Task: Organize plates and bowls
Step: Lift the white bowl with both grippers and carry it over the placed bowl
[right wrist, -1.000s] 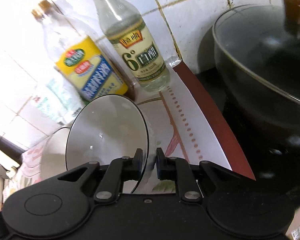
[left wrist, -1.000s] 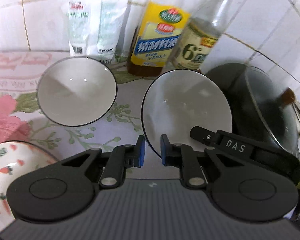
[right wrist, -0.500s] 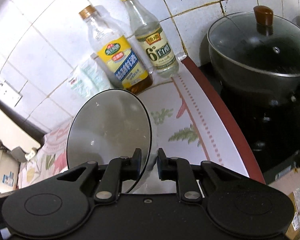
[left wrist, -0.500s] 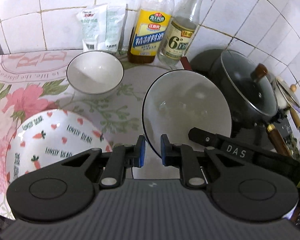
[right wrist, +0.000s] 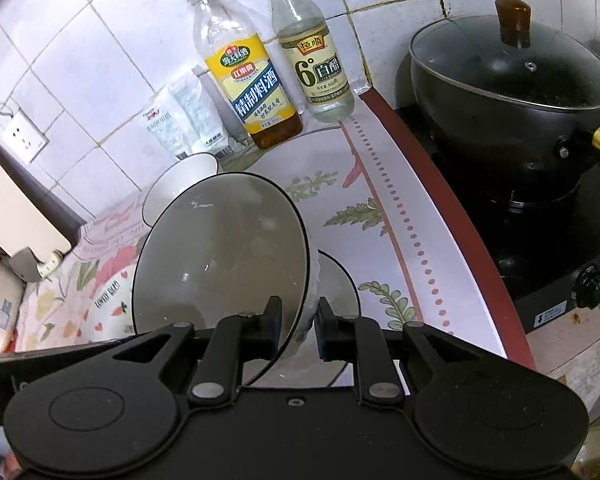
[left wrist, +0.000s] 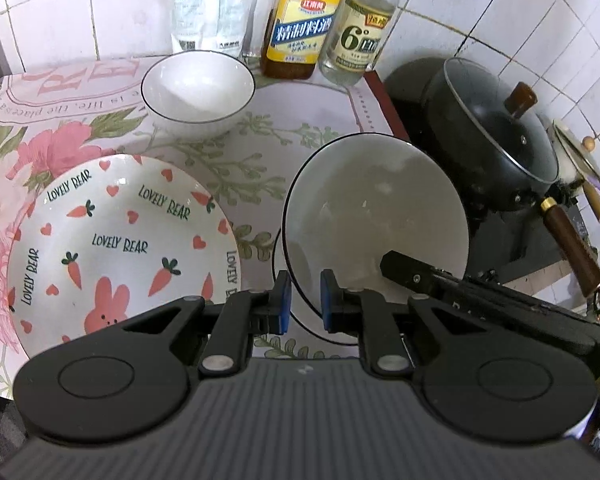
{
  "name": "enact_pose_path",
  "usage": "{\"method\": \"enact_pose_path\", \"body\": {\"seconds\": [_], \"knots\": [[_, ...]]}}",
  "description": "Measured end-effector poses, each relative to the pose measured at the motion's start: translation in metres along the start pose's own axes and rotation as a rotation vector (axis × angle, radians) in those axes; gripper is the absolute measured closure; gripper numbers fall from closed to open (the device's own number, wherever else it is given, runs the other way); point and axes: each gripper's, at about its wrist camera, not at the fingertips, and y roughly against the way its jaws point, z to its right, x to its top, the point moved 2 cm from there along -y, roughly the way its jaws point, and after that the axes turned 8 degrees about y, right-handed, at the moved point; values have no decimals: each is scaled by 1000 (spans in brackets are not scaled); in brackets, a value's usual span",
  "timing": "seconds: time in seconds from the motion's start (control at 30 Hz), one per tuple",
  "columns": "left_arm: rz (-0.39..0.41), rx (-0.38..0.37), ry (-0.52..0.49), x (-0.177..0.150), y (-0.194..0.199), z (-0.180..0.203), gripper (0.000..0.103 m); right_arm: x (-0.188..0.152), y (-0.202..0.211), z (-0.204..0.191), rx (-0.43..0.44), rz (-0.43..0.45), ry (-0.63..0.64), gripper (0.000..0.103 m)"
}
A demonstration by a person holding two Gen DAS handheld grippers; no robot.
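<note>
Above the counter [left wrist: 324, 112], near its stove-side edge, both grippers carry one white bowl with a dark rim [left wrist: 376, 216]: the left gripper [left wrist: 303, 300] pinches the near rim between its blue fingers, and the right gripper [right wrist: 296, 330] pinches the rim too, its fingers set a little less tightly about the wall. In both views the bowl is tipped steeply on edge, its mouth turned toward the left camera and somewhat upward, its base toward the black lidded pot [left wrist: 496, 148]; a round bowl has no real long axis, but its rim plane stands close to upright. Under it, in the right wrist view, another dark-rimmed dish [right wrist: 340, 280] lies flat on the counter; whether the two touch I cannot tell. A second white bowl [left wrist: 198, 90] sits upright near the bottles [left wrist: 300, 28] at the tiled wall, and the carrot-and-rabbit plate [left wrist: 112, 240] lies flat, well apart from it. As I judge it, the sorting is only partway: nothing looks finally stacked, and the carried bowl has yet to be levelled and set down, with the other bowl and the plate yet to be grouped.
</note>
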Motion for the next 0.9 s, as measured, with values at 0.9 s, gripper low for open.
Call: {"method": "enact_pose_path", "body": {"seconds": [0.9], "knots": [[-68,22,76,-8,-27,-15,90,-12,-15,-26,-172,20,304,76]]}}
